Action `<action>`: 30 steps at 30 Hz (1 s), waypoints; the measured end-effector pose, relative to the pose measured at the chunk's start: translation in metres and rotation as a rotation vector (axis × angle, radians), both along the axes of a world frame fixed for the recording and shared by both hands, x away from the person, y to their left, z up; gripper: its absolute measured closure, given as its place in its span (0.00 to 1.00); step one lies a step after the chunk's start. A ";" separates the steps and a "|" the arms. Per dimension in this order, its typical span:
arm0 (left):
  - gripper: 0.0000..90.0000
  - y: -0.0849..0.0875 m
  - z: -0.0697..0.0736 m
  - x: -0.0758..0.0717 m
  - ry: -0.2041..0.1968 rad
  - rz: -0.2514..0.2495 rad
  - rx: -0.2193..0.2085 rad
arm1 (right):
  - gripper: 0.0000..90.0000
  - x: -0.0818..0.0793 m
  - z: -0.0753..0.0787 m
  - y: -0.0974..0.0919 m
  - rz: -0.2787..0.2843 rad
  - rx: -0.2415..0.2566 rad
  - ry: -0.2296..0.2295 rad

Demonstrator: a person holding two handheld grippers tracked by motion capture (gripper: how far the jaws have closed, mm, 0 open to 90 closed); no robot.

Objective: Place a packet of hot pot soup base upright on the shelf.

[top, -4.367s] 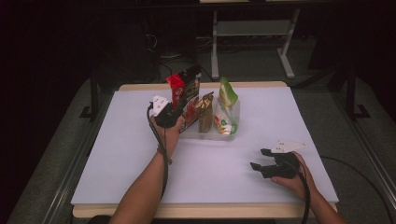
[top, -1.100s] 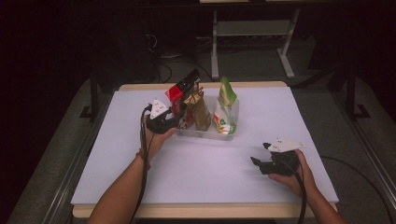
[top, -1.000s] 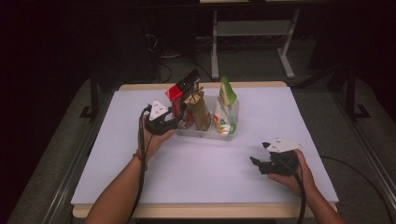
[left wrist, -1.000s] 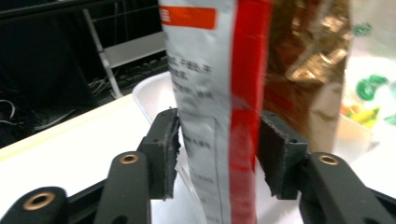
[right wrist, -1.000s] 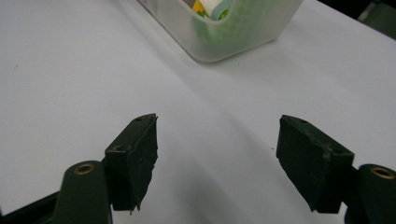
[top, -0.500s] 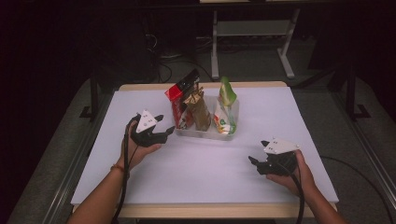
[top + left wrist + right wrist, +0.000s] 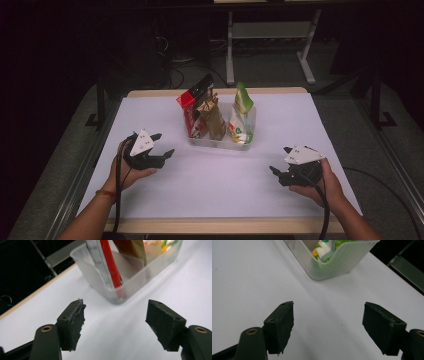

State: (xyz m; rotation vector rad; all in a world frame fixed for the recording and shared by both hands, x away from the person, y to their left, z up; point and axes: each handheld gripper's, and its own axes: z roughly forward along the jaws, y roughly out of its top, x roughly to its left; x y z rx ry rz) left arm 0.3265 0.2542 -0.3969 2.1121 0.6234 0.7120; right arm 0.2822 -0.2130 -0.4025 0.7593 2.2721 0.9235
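The translucent plastic bin (image 7: 222, 141) stands near the far middle of the white-covered table (image 7: 215, 185) and serves as the landmark. Three upright snack packets are packed in it: a red packet with a black top (image 7: 192, 107) at its left end, a brown foil packet (image 7: 212, 115) in the middle, and a green-and-white pouch (image 7: 241, 112) at its right end.

The left gripper (image 7: 160, 151) sits to the left of the bin and nearer the person, apart from it; its jaws stand wide, have just been opening, and have nothing between them. In the left gripper view the bin's left corner (image 7: 110, 287) and the red packet (image 7: 110, 265) lie ahead of the empty jaws. The right gripper (image 7: 276, 172) rests to the right of the bin and nearer the person, jaws likewise wide and empty; the right gripper view looks toward the bin's end (image 7: 337, 262) holding the green pouch (image 7: 322, 247).

Step in hand, as judged: packing of the bin looks finished, with the left hand released and withdrawn. A next move, if any, calls for both hands to rest clear, or for an approach aligned on a packet's top edge.

Against the frame a second earlier, the left gripper was at the bin's left end by the red packet; it is now well clear of it. The right gripper and the packets are unchanged.
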 end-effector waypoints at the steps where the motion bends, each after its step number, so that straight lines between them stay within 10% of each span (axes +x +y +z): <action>1: 0.31 0.003 -0.001 -0.001 0.001 0.001 0.009 | 0.26 0.000 0.001 -0.001 0.006 -0.003 0.002; 20: 0.26 0.068 -0.015 -0.043 0.028 0.072 -0.129 | 0.24 -0.022 -0.010 -0.029 -0.022 0.136 -0.069; 30: 0.25 0.097 -0.037 -0.060 0.059 0.119 -0.121 | 0.23 -0.029 -0.022 -0.051 -0.109 0.164 -0.089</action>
